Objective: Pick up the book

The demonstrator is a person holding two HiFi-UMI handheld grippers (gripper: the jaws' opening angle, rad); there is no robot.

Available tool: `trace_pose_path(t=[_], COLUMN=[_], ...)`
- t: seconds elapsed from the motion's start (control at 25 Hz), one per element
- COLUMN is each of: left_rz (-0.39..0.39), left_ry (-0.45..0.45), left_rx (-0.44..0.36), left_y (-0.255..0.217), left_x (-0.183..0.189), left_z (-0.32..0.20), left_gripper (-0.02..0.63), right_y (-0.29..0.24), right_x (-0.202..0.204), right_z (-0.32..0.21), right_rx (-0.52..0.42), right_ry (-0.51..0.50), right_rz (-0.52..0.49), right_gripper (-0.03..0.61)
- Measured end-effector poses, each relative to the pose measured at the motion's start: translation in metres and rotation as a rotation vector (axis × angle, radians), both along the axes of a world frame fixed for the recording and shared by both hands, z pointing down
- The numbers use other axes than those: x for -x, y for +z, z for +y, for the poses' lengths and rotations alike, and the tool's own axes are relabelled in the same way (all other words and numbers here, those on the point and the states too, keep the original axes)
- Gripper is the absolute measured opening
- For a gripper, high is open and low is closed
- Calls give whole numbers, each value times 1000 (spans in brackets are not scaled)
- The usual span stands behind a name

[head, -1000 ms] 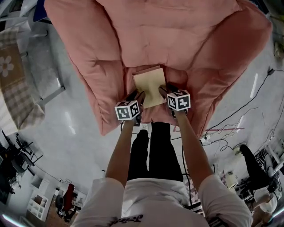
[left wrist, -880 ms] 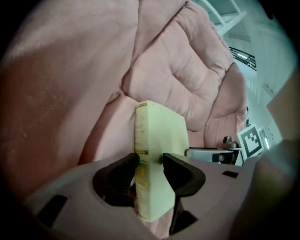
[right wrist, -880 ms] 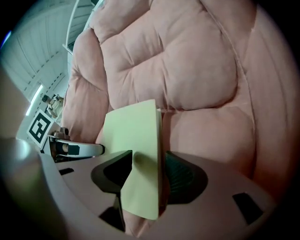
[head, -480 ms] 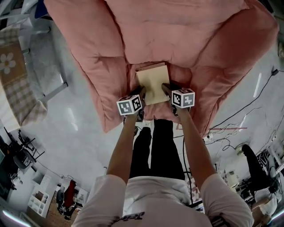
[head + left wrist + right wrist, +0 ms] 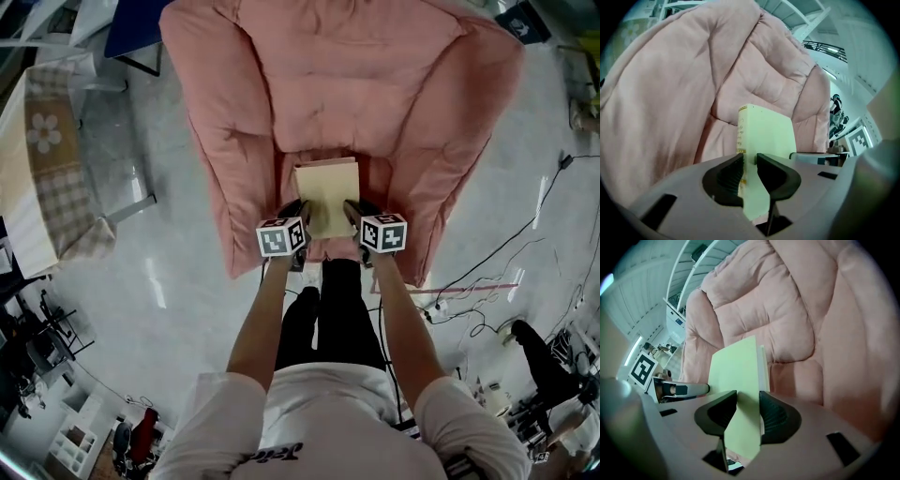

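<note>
1. Nearest: left gripper [image 5: 749, 161]. We found its fingers closing, both pads already pressed on the spine edge of the book [image 5: 764, 131] between them.
2. Right gripper [image 5: 747, 399]. Its fingers were also closing, clamped across the book's opposite edge.
3. The book, pale yellow, sat at frame centre in the head view, carried between the two grippers over the seat of the pink armchair [image 5: 244, 141].
4. Farthest: grey floor [image 5: 169, 281], with cables [image 5: 487, 281] at lower right.

Progress, as we judged it: the grasp was made on both sides and the book seemed just off the cushion. Raising it well clear remained.
</note>
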State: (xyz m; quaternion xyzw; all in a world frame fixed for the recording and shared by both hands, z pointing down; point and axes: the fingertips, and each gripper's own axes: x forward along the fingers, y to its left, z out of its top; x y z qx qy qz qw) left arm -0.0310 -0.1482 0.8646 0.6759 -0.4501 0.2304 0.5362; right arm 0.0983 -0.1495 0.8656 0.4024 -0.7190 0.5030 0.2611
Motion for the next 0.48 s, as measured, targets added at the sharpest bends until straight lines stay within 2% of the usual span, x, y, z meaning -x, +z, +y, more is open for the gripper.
trace_pose_path(t=[0.24, 0.48], left_rz=[2, 4], left_ry=[56, 67], left_rx=[-72, -203], left_y=[-54, -122], left_x=[-2, -6], left_z=[19, 20], left_gripper=[86, 81], right_y=[-53, -122], right_x=[-3, -6], right_z=[32, 35], right_rx=[-51, -177], right_ry=[56, 82], right_rz=[-9, -3], right_gripper=[141, 137])
